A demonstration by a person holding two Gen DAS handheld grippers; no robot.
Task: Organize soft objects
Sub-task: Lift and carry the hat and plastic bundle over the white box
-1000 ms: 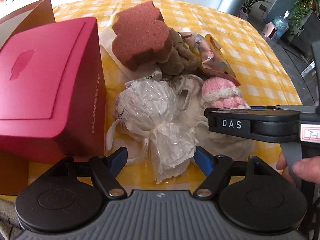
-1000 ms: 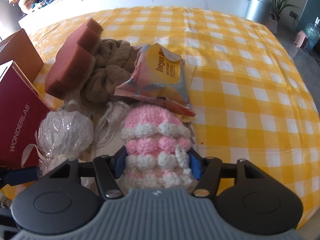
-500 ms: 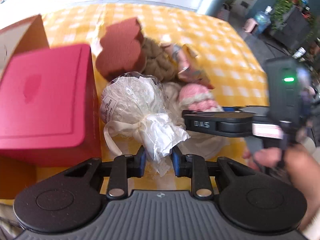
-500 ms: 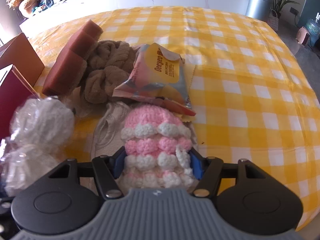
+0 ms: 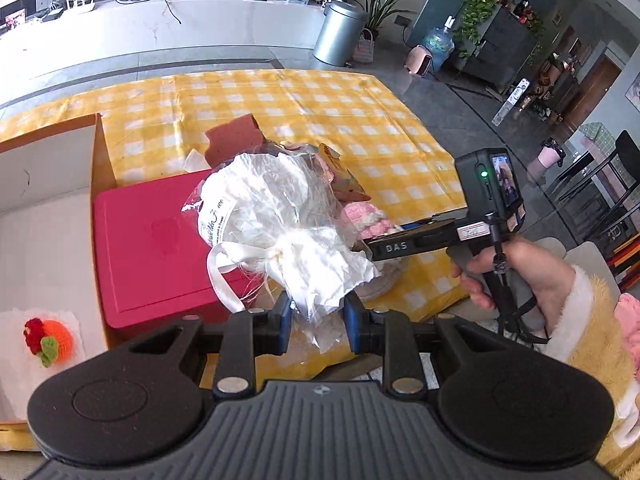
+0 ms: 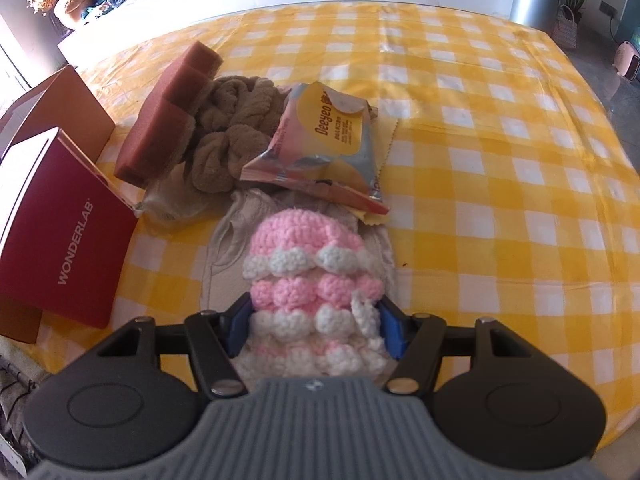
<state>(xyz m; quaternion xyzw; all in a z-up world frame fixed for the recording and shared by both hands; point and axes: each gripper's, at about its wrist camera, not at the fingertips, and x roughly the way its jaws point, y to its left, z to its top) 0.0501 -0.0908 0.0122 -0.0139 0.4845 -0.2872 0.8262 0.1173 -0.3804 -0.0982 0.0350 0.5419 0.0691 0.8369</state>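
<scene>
On yellow check cloth (image 6: 500,160): one sponge (image 6: 168,108), one snack packet (image 6: 324,140).

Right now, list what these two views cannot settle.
- Left wrist view: the wrapped white bundle, pinched by the left gripper, hides most of the sponge and snack packet.
- Right wrist view: whether the right gripper actually squeezes the pink knitted piece; its near end is behind the gripper body.
- The cardboard box is cut off at the left edge.
</scene>
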